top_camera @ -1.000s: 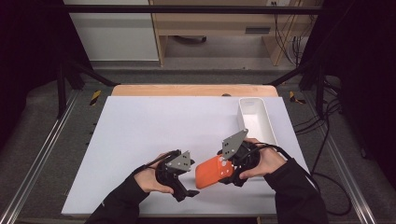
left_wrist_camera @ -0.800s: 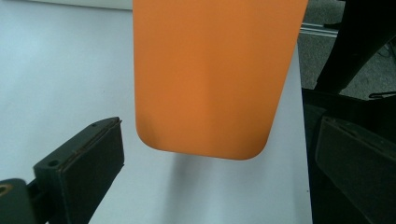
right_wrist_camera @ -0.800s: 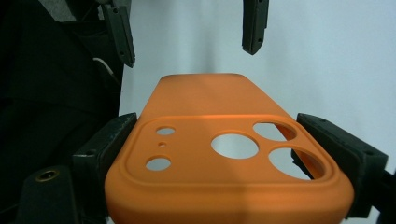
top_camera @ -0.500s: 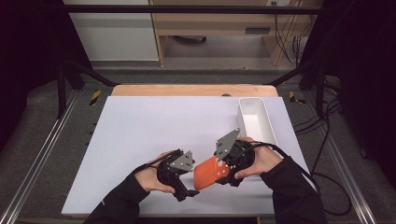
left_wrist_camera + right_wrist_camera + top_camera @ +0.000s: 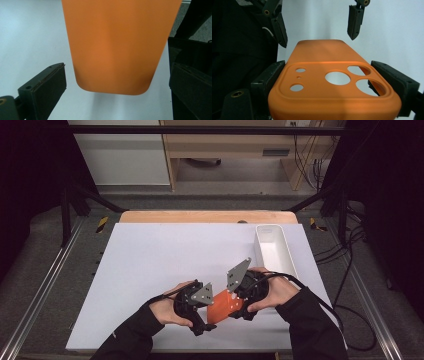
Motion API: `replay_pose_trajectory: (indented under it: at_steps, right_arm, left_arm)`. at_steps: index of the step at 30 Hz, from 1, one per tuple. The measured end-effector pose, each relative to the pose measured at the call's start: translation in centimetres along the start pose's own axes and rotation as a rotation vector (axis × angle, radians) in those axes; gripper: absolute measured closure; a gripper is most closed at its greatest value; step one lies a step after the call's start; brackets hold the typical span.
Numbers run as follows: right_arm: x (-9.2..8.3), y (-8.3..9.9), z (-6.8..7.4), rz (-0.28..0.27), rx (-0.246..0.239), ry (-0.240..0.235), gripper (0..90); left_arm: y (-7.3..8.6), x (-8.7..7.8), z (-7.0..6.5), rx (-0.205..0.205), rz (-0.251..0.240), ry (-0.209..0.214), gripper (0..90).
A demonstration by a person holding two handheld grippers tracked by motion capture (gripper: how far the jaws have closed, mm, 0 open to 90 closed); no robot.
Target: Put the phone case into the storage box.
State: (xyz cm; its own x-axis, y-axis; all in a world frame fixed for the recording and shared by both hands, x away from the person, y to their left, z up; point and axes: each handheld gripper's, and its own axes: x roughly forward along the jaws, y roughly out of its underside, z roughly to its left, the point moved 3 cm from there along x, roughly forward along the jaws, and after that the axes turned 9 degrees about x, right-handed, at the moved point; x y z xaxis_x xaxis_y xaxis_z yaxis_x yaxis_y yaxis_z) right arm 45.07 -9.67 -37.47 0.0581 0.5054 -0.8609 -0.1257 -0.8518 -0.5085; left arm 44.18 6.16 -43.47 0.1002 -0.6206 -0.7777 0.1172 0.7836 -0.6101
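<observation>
An orange phone case with camera cut-outs hangs just above the white table near its front edge. My right gripper is shut on the cut-out end, one pad on each long side. The plain rounded end of the case reaches between the jaws of my left gripper. That gripper is open, with a gap between each pad and the case. Both hands sit close together, facing each other.
A narrow white tray stands at the table's right side, just beyond the right hand. A wooden strip runs along the far edge. Metal rails flank the table, and cables hang at the right.
The right hand has edged slightly left, bringing the case a little closer into the left gripper's jaws. The left hand has stayed put.
</observation>
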Motion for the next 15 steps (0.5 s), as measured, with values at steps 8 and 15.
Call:
replay_pose_trajectory:
  at_steps: [8, 15]
  right_arm:
    - [0.38, -0.23, 0.11, 0.009, 0.004, -0.002, 15.9]
    - [0.73, -0.36, 0.23, 0.02, -0.002, -0.004, 15.9]
  left_arm:
    - [-0.3, 0.44, 0.13, 0.004, 0.04, 0.004, 0.7]
    - [-0.63, 0.73, 0.23, 0.005, 0.068, 0.006, 0.8]
